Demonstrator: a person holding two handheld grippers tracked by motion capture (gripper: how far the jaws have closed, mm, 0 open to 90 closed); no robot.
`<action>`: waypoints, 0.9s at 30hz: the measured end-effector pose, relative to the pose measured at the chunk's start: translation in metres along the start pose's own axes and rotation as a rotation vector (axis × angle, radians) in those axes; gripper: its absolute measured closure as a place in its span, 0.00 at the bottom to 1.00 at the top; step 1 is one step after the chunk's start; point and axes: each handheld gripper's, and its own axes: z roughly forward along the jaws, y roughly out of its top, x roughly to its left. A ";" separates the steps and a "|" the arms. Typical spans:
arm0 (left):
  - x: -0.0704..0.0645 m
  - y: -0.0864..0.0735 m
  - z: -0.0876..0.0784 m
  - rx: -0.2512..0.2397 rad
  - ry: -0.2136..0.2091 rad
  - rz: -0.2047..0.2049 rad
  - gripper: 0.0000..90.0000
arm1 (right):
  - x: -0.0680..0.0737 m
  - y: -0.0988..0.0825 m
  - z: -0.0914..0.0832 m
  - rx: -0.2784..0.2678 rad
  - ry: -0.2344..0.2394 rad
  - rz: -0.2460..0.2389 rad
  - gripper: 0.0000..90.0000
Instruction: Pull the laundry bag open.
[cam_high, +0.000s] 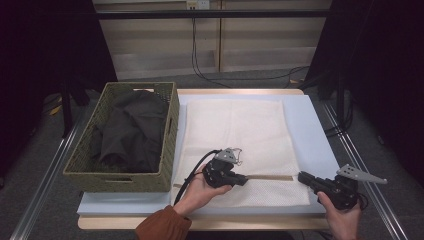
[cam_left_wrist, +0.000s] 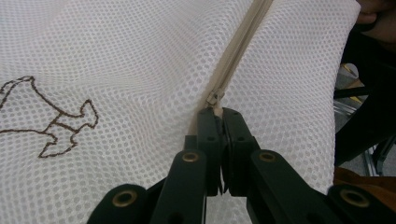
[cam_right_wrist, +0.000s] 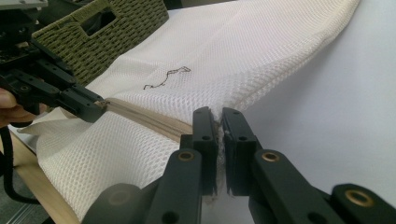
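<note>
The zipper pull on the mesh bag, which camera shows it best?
The left gripper view: the zipper pull sits sharp and close, just ahead of the left claw. The right gripper view shows it small, at that claw's tip. In the high view only the zipper line is plain; the pull is too small.

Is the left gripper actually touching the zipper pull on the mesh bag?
Touching. In the left gripper view the left gripper has its jaws shut on the zipper pull of the mesh bag, with no gap showing.
</note>
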 end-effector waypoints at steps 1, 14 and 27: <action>0.000 -0.001 0.000 -0.012 -0.007 -0.009 0.97 | 0.000 0.000 0.000 0.000 -0.003 -0.002 0.95; 0.004 -0.008 -0.012 -0.013 0.010 -0.015 0.97 | 0.000 -0.001 -0.001 0.002 -0.006 -0.003 0.95; 0.006 -0.015 -0.019 0.001 0.030 -0.019 0.97 | 0.000 -0.001 -0.001 0.005 -0.010 -0.006 0.95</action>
